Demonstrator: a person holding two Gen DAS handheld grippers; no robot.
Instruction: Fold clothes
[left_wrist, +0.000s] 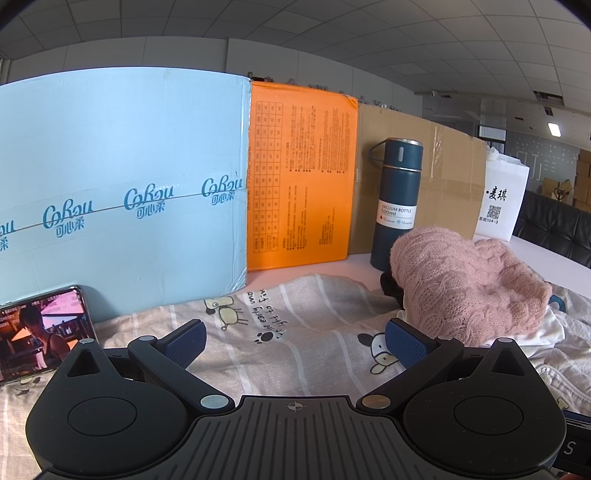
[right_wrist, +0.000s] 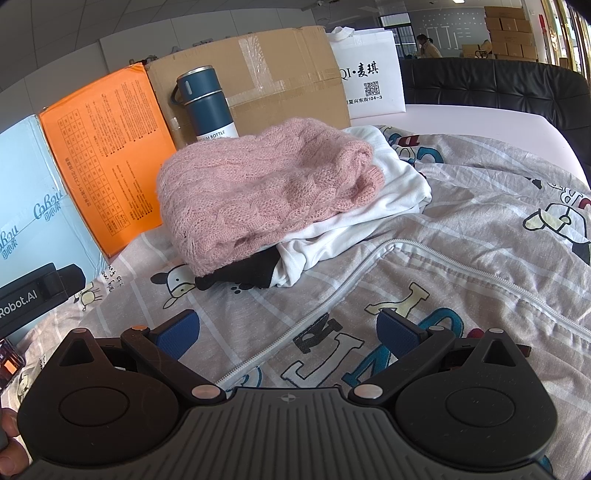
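Observation:
A folded pink knit sweater (right_wrist: 258, 188) tops a pile with a white garment (right_wrist: 376, 206) and a black one (right_wrist: 251, 273) under it. The same pink sweater (left_wrist: 465, 280) shows at the right of the left wrist view. The pile rests on a cartoon-print bedsheet (right_wrist: 461, 266) with a zipper seam. My left gripper (left_wrist: 293, 339) is open above the sheet, left of the pile, nothing between its blue pads. My right gripper (right_wrist: 286, 332) is open too, low over the sheet in front of the pile, and the zipper runs between its fingers.
Behind the pile stand a blue box (left_wrist: 122, 192), an orange box (left_wrist: 299, 177), a brown carton (left_wrist: 417, 177), a dark blue vacuum bottle (left_wrist: 395, 203) and a white paper bag (left_wrist: 502, 199). A phone (left_wrist: 40, 332) playing video leans against the blue box. The left gripper's body (right_wrist: 33, 295) shows at the right wrist view's left edge.

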